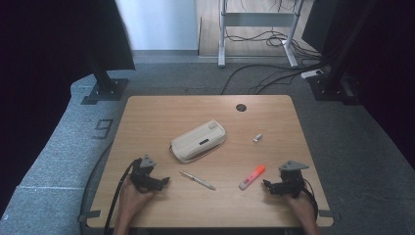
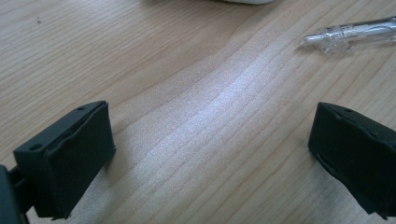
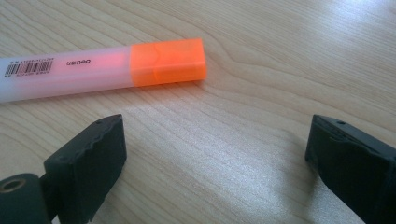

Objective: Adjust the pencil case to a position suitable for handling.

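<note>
A beige pencil case lies mid-table. In front of it rests a clear pen, whose tip shows at the upper right of the left gripper view. An orange highlighter lies to the right; its orange cap sits just beyond the right gripper's jaws. A small silver item lies farther back. My left gripper rests on the table near the front left, open, nothing between its jaws. My right gripper rests at the front right, open and empty.
The wooden table has a dark cable hole near its far edge. Beyond it are grey carpet, black stands and floor cables. A cable trails off the table's left front corner.
</note>
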Demonstrator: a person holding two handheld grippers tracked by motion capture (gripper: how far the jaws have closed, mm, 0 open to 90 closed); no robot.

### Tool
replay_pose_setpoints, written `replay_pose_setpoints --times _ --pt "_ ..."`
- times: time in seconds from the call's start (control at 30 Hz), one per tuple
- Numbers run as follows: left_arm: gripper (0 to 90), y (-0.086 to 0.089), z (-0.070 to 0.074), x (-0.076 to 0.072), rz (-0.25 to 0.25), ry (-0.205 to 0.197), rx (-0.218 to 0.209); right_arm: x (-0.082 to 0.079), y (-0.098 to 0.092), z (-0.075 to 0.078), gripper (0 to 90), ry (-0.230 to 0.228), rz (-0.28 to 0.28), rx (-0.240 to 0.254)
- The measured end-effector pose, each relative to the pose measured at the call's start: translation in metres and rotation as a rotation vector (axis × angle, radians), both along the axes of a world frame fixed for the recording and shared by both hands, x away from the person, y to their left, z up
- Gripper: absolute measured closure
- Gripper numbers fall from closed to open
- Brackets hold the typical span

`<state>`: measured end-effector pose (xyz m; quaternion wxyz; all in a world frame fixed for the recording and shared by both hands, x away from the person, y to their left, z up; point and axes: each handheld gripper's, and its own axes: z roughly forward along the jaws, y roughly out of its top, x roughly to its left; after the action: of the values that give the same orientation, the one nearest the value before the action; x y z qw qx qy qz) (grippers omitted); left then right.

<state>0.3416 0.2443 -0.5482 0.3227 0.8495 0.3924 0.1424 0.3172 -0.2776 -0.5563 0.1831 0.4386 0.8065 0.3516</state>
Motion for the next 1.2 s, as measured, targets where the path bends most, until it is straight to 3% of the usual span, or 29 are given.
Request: replay_pose_setpoints --times 0.9,0.97,1.0,1.1,1.2 --pt "0.0 -0.005 0.001 0.001 0.055 0.013 0.007 0.001 0.000 0.000 3.9 0.001 0.008 -0.002" --pt "0.0 -0.004 0.003 0.001 0.051 0.021 -0.004 0.001 0.000 0.000 3.9 0.001 0.009 -0.002" --pt "0.1 -0.003 0.006 0.001 0.040 0.030 -0.035 0.001 0.000 0.000 3.9 0.001 0.009 -0.002" --pt "1.9 -0.002 0.011 0.001 0.020 0.035 -0.069 0.001 0.000 0.000 3.9 0.001 0.009 -0.002" --pt "2.5 -0.003 0.016 0.000 0.004 0.035 -0.072 0.001 0.000 0.000 3.9 0.001 0.008 -0.002"
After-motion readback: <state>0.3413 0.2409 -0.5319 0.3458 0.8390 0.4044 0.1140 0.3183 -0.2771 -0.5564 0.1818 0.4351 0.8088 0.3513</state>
